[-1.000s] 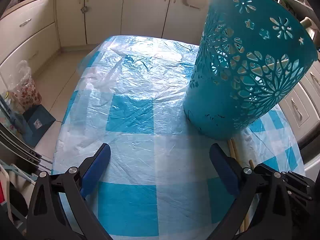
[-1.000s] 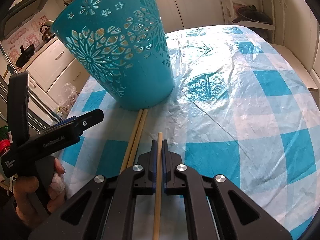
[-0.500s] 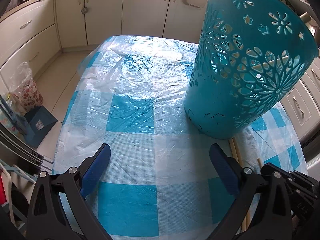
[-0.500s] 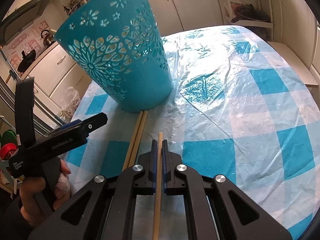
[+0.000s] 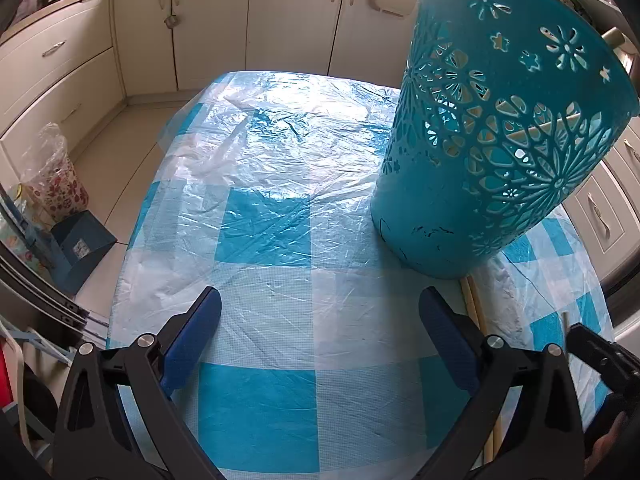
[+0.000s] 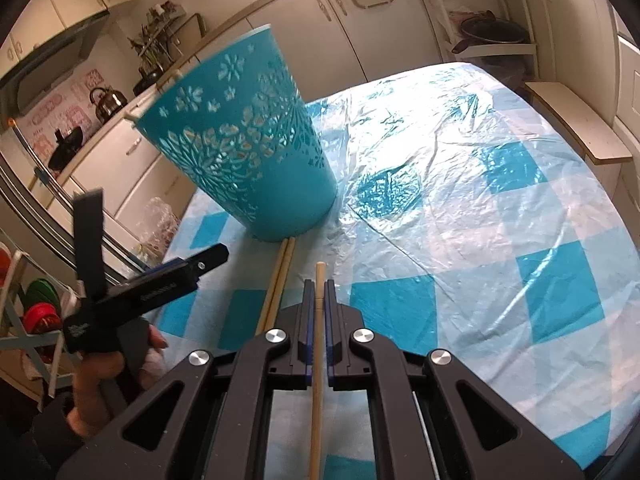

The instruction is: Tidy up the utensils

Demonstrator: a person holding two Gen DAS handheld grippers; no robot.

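A teal cut-out basket (image 5: 500,140) (image 6: 256,160) stands upright on the checked tablecloth, with pale stick ends showing over its rim (image 6: 176,76). My right gripper (image 6: 319,290) is shut on a wooden chopstick (image 6: 319,276), which runs back between the jaws and points at the basket's base from just short of it. Two more chopsticks (image 6: 280,276) (image 5: 472,312) lie side by side on the cloth, their far ends against the basket's foot. My left gripper (image 5: 320,312) hovers open over bare cloth to the left of the basket, with nothing between its blue pads (image 5: 200,320).
The table (image 5: 264,408) carries a blue-and-white plastic cloth; its left edge drops to the floor with a bag (image 5: 52,176) and a blue box (image 5: 80,240). Kitchen cabinets (image 5: 288,20) ring the table. A hand (image 6: 104,372) holds the left gripper.
My right gripper has risen a little with the chopstick still clamped, so the basket sits farther off in its view. The left gripper has stayed put and open.
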